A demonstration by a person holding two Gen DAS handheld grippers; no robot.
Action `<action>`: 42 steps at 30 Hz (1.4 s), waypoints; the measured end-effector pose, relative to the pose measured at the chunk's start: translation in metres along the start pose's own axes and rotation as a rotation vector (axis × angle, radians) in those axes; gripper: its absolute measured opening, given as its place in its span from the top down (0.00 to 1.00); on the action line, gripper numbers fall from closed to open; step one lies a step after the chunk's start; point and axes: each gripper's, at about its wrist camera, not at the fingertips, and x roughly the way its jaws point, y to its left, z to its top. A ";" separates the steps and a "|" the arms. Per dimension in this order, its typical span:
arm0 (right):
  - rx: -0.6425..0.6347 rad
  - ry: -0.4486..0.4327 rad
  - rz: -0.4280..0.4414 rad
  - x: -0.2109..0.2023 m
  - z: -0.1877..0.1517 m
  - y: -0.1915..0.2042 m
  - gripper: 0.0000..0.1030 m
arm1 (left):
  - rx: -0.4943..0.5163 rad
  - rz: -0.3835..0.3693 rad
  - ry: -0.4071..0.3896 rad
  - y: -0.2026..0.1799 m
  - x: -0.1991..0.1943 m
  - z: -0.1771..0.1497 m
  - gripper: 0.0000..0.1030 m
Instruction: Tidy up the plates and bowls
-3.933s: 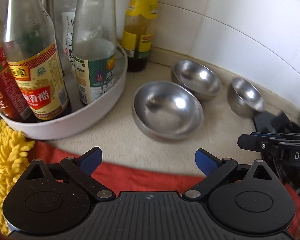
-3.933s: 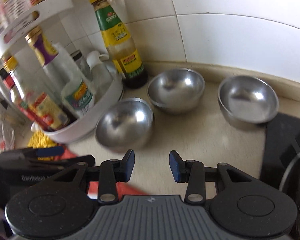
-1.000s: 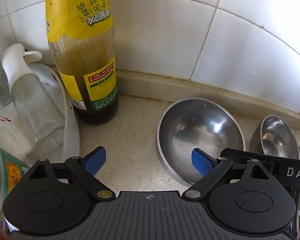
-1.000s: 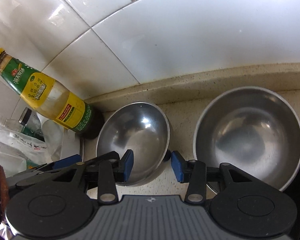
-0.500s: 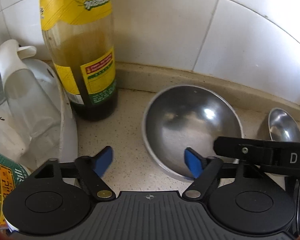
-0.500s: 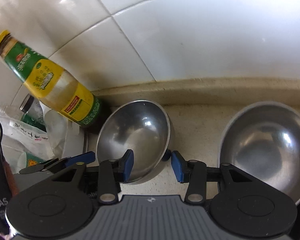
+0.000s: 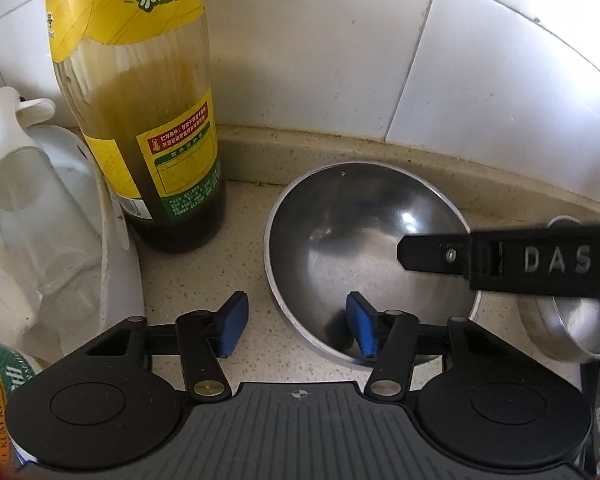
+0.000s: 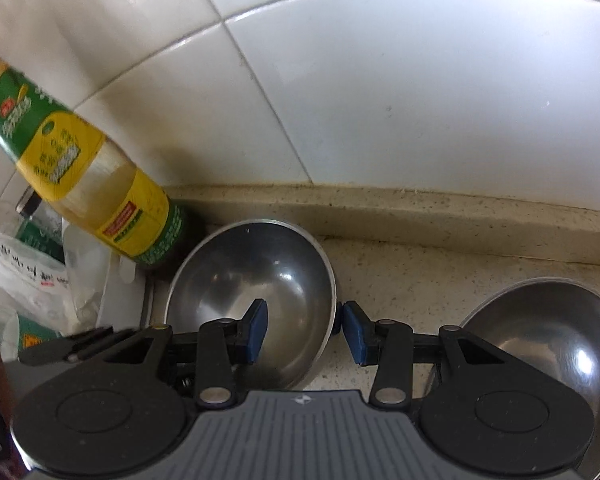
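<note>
**Two grippers, one steel bowl, tight corner**

White wall tiles and a speckled beige worktop made up the corner, and it was cramped. A tall sauce bottle stood just left of the middle steel bowl, with a white turntable tray crowding in beside that. A second steel bowl sat off to the right, apart from the first.

The left gripper was straddling the near-left rim of the middle bowl, one blue pad outside on the worktop side and one inside the bowl. Its jaws were closing, with the rim between them, but I couldn't see the pads actually biting yet.

The right gripper had the bowl's right rim between its pads, one inside and one outside. The outer pad looked right up against the wall, so I'd call that a pinch on the rim.

My take on doing this well: thin curved steel is slippery, so get both pads squarely across the rim before lifting, not on the sloped wall. Lift straight up and keep it level so it doesn't swing into the bottle. Then bring it over the other bowl and lower it in centred to nest, rather than dropping it.
</note>
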 end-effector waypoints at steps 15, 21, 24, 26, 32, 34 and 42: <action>-0.042 -0.017 0.046 -0.022 -0.005 0.007 0.64 | -0.002 -0.016 -0.019 0.000 -0.016 -0.001 0.45; -0.041 -0.044 0.056 -0.045 -0.009 0.007 0.64 | 0.014 -0.032 -0.041 -0.004 -0.035 -0.004 0.44; -0.046 -0.061 0.056 -0.058 -0.013 0.009 0.64 | 0.026 -0.037 -0.058 -0.010 -0.047 -0.006 0.43; -0.050 -0.070 0.056 -0.069 -0.018 0.011 0.64 | 0.035 -0.039 -0.070 -0.013 -0.056 -0.007 0.42; -0.058 -0.105 0.058 -0.105 -0.034 0.019 0.64 | 0.064 -0.046 -0.107 -0.023 -0.088 -0.017 0.40; -0.064 -0.118 0.058 -0.115 -0.040 0.025 0.64 | 0.073 -0.045 -0.122 -0.033 -0.103 -0.023 0.38; -0.073 -0.130 0.061 -0.146 -0.074 0.039 0.64 | 0.105 -0.046 -0.161 -0.043 -0.143 -0.052 0.32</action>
